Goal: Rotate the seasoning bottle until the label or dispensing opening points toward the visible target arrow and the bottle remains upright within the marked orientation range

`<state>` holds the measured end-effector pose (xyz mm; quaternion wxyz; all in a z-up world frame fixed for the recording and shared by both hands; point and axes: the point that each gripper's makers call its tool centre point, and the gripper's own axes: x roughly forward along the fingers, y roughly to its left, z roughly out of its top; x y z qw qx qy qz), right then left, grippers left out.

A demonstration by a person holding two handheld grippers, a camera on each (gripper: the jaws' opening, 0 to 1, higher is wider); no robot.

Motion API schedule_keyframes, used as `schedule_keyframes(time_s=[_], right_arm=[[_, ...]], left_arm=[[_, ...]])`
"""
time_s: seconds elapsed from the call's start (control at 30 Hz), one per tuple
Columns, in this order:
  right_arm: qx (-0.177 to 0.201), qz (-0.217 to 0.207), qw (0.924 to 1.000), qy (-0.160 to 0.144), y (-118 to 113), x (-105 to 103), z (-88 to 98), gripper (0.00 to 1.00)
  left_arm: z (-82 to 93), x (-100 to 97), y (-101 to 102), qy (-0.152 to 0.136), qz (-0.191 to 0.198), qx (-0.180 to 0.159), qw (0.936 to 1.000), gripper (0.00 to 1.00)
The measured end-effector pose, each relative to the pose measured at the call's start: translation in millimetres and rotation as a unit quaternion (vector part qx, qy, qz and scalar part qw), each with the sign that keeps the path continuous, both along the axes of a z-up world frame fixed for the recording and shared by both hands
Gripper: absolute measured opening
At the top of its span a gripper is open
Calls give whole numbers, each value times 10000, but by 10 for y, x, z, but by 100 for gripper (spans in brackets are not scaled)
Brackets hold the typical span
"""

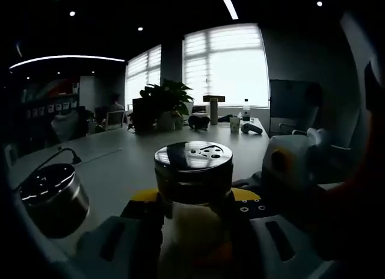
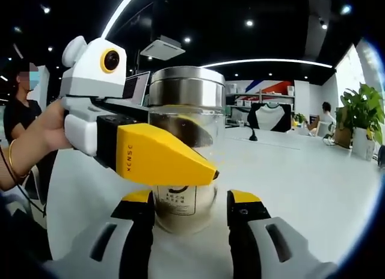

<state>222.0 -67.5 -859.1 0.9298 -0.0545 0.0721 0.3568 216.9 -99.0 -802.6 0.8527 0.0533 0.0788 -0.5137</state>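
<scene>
So the seasoning bottle (image 2: 183, 147) stands upright on the white table (image 2: 301, 183), a clear glass jar with a shiny metal lid and a small dark label low on the side that faces the right gripper view. In the left gripper view the bottle (image 1: 194, 171) sits dead centre and very close, and its lid shows a ring of dispensing holes on top.

The left gripper (image 2: 180, 165) comes in from the left of the right gripper view with a hand (image 2: 45, 131) wrapped round its white body — its yellow finger lies across the front of the glass, and the jaws look closed onto the bottle's sides, though the far finger is hidden behind the jar. In its own view the left gripper (image 1: 195, 204) has the bottle right between its yellow-tipped fingers.

The right gripper (image 2: 191, 216) sits lower, with its black and yellow jaws on either side of the bottle's base. They look very near the glass, but I honestly cannot tell if they press on it.

A second metal-lidded jar (image 1: 54, 198) stands off to the left in the left gripper view. Further back on the table there's a leafy potted plant (image 1: 165, 104) in front of bright windows (image 1: 225, 65). A person (image 2: 15, 110) stands at the left edge of the right gripper view.
</scene>
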Motion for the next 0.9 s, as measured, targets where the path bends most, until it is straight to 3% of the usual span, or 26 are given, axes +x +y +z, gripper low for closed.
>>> schedule_keyframes(time_s=[0.2,0.57,0.9], right_arm=[[-33,276,9996,3,27,-45,-6,46],[-36,545,9985,16,80,-97,-5,53],[-70,726,9973,15,115,-134,-11,54]], left_arm=[[1,-46,-10,17,-127,-21,9999,44],[11,-181,11,111,-795,-157,9966,44],[26,-216,39,155,-1027,-324,9941,44]])
